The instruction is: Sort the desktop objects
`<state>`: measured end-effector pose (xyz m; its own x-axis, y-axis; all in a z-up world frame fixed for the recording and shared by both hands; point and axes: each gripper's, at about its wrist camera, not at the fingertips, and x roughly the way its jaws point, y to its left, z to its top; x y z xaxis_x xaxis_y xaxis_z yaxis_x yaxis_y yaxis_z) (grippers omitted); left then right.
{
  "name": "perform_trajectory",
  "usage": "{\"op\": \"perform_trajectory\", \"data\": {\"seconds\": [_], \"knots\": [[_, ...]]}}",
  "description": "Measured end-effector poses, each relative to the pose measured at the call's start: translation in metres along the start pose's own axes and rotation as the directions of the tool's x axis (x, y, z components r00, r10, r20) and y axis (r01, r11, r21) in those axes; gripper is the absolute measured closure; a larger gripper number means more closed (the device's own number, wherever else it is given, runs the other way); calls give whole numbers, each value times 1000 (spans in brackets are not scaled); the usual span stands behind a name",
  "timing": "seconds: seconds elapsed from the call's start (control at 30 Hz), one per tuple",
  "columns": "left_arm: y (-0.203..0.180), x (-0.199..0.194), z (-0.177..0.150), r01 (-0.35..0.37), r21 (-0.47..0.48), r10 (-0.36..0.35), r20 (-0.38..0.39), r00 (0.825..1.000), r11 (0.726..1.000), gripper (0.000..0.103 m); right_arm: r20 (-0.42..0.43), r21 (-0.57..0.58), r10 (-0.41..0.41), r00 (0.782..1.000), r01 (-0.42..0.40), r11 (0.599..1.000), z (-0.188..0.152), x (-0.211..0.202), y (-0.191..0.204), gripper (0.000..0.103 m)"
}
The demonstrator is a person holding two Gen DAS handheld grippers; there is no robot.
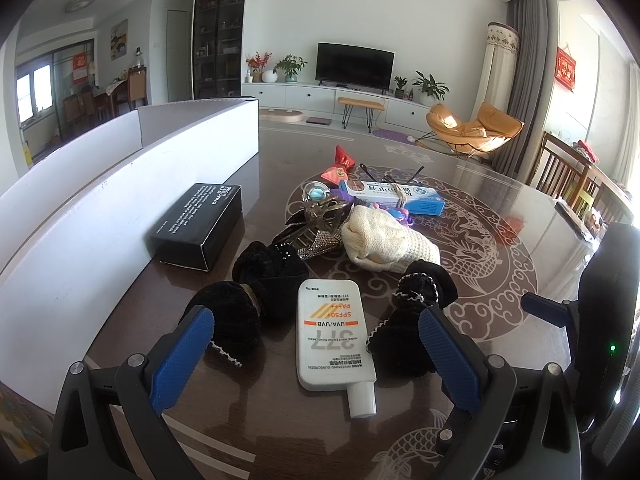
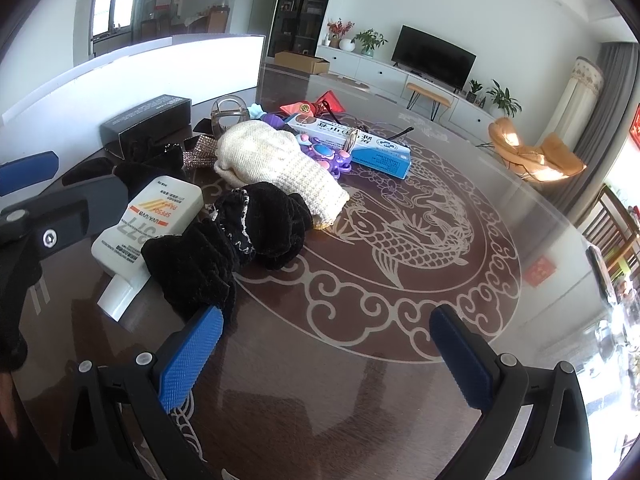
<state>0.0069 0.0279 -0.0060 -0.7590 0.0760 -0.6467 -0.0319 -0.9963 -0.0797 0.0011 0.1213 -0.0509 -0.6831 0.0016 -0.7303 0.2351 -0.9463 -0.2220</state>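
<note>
1. Squarely between the wide-apart jaws of the left gripper lay the sunscreen bottle, flat on the worktop.
2. Closing across its flat body, clear of both black scrunchies, seemed wisest.
3. The right gripper, also apart, hovered empty.

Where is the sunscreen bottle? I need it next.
The sunscreen bottle lies flat on the table, between two black scrunchies, centred before the left gripper's open jaws.

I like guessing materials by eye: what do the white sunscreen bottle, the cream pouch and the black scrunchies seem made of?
Sunscreen bottle: smooth, slightly glossy white plastic, judging by its moulded cap and printed label. Cream pouch: knitted yarn, probably cotton or wool, with visible ribbed stitches. Black scrunchies: matte, velvet-like fabric, gathered in soft folds, with a pale stitched edging.
</note>
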Motion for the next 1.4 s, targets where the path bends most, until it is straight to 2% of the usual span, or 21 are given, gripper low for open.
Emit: {"op": "perform_trajectory", "data": {"seconds": [1.4], "knots": [[-1,-1,0,-1,1,1,1,1000,1000,0,-20,-8,0,1000,0,1000,-1,6,2,0]]}}
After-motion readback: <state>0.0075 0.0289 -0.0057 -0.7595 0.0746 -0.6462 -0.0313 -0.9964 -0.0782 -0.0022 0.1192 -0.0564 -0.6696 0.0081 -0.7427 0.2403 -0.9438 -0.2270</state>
